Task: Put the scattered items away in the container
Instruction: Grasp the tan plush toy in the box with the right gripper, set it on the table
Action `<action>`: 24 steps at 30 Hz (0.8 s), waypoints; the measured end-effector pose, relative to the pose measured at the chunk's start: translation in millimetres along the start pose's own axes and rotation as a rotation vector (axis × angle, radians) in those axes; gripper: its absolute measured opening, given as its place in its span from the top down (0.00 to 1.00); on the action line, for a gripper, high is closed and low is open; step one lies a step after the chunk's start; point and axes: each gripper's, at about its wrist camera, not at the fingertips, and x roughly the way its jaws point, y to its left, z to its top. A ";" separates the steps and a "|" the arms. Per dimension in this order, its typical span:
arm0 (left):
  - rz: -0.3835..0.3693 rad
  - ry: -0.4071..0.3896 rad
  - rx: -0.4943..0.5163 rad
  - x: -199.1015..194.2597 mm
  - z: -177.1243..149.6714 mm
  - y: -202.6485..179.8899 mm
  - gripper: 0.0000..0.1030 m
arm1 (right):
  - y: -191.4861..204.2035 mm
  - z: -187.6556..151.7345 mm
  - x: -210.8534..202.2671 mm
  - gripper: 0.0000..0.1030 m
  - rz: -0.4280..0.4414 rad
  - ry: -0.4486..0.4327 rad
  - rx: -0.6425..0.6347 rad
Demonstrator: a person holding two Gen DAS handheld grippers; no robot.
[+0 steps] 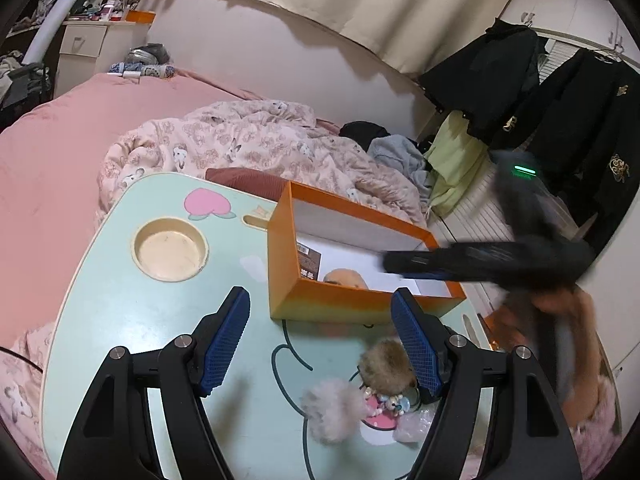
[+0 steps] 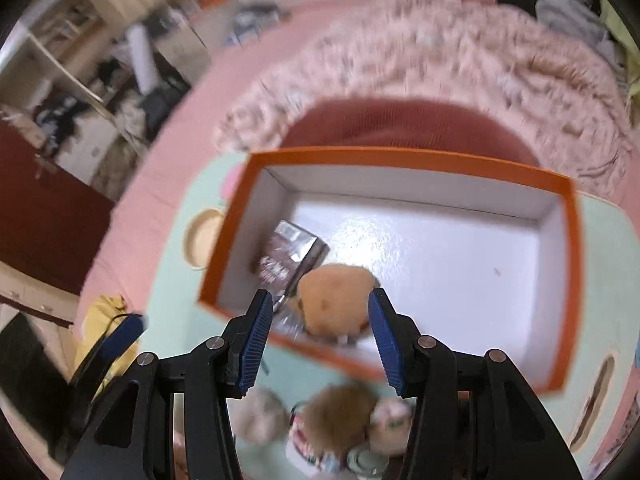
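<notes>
Left gripper [image 1: 320,344] hangs spread and empty, right gripper [image 2: 316,344] too, over the orange box [image 1: 288,236]. Brown pompom [image 1: 386,362] waits near the box: feather-light, squashy; pinch its middle.

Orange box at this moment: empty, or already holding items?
Not empty. The orange box holds a tan plush ball and a dark packet; most of its white floor is bare.
</notes>
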 end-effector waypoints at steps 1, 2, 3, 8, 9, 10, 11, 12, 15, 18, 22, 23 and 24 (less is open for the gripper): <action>-0.006 0.002 -0.003 -0.2 0.0 1.1 0.29 | 0.6 5.5 10.4 0.53 -0.030 0.032 -0.009; -0.008 0.002 -0.006 -0.7 0.1 2.2 0.29 | 1.8 9.8 22.3 0.53 -0.056 0.071 -0.024; -0.008 0.001 -0.009 -0.6 0.2 3.1 0.29 | 0.8 12.0 29.8 0.53 -0.064 0.095 -0.031; -0.025 0.007 -0.023 0.1 -0.8 6.8 0.29 | -9.8 10.0 49.8 0.60 -0.059 0.133 -0.010; -0.031 0.007 -0.030 0.5 -1.0 7.7 0.29 | -11.1 9.1 49.1 0.63 -0.067 0.128 -0.012; -0.033 0.009 -0.037 1.5 -1.2 8.5 0.29 | -14.3 8.5 47.9 0.64 -0.066 0.119 -0.006; -0.032 0.011 -0.041 2.2 -1.7 8.8 0.29 | -17.8 7.7 45.7 0.65 -0.065 0.105 0.003; -0.030 0.014 -0.042 3.1 -2.1 8.9 0.29 | -21.5 6.2 42.0 0.65 -0.065 0.080 0.011; -0.028 0.017 -0.038 4.2 -3.7 7.9 0.29 | -30.5 3.0 22.7 0.66 -0.027 -0.014 0.056; -0.032 0.021 -0.034 5.0 -4.9 5.7 0.29 | -34.1 -2.1 -8.6 0.66 -0.002 -0.130 0.083; -0.030 0.027 -0.027 7.0 -6.5 4.0 0.29 | -32.4 -30.1 -58.3 0.65 0.013 -0.277 0.062; -0.029 0.032 -0.026 8.4 -7.2 3.5 0.29 | -32.6 -42.5 -70.6 0.65 0.028 -0.308 0.060; -0.028 0.036 -0.025 9.5 -8.1 3.2 0.29 | -31.5 -52.0 -77.9 0.65 0.046 -0.328 0.057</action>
